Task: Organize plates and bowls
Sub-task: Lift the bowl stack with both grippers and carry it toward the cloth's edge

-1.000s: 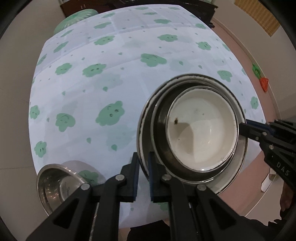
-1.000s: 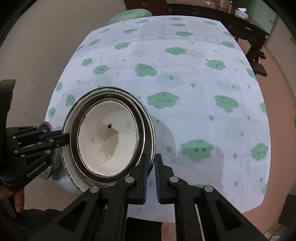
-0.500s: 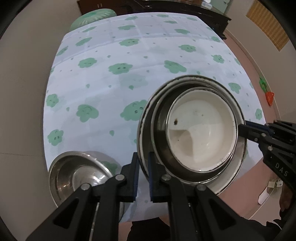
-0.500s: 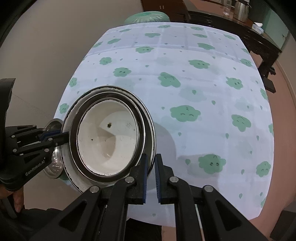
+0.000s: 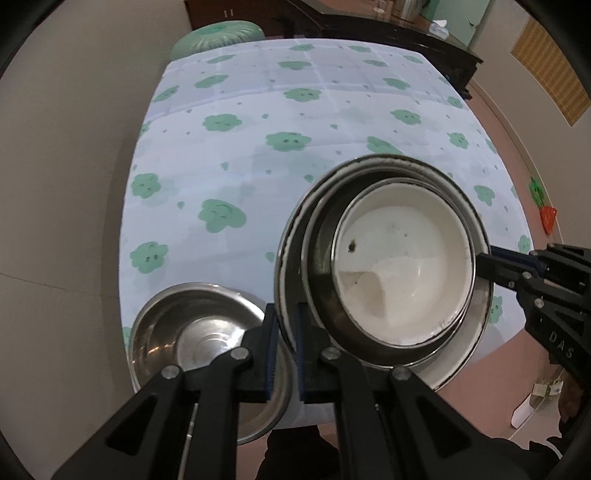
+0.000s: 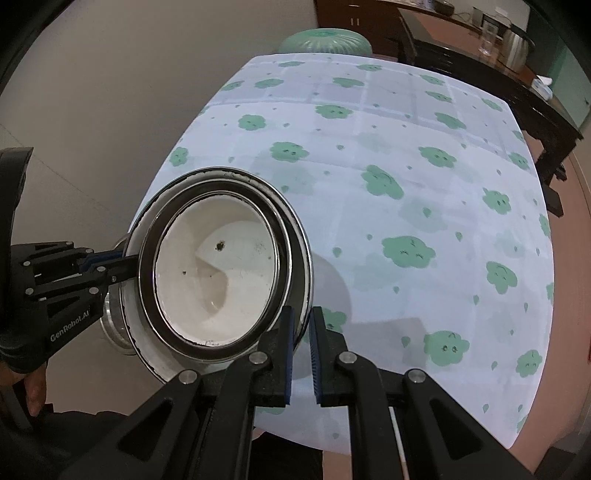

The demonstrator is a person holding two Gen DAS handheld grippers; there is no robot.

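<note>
A stack of dishes hangs in the air over the table's near edge: a white bowl [image 5: 402, 273] inside a steel bowl [image 5: 321, 280] on a white plate [image 5: 286, 258]. My left gripper [image 5: 286, 325] is shut on the plate's left rim. My right gripper [image 6: 302, 325] is shut on the plate's opposite rim and also shows in the left wrist view [image 5: 491, 258]. The stack shows in the right wrist view [image 6: 218, 273], with the left gripper [image 6: 125, 262] at its far side. A loose steel bowl [image 5: 192, 332] sits on the table's near left corner, partly under the stack.
The table wears a white cloth with green clouds [image 5: 295, 140]. A green stool [image 5: 218, 35] stands beyond its far end. Dark wooden furniture [image 6: 517, 74] lines the back right. Beige floor lies to the left, reddish floor to the right.
Both grippers have carried the stack up and toward the near edge, so the table looks farther away. The loose steel bowl has come into fuller view under the left gripper.
</note>
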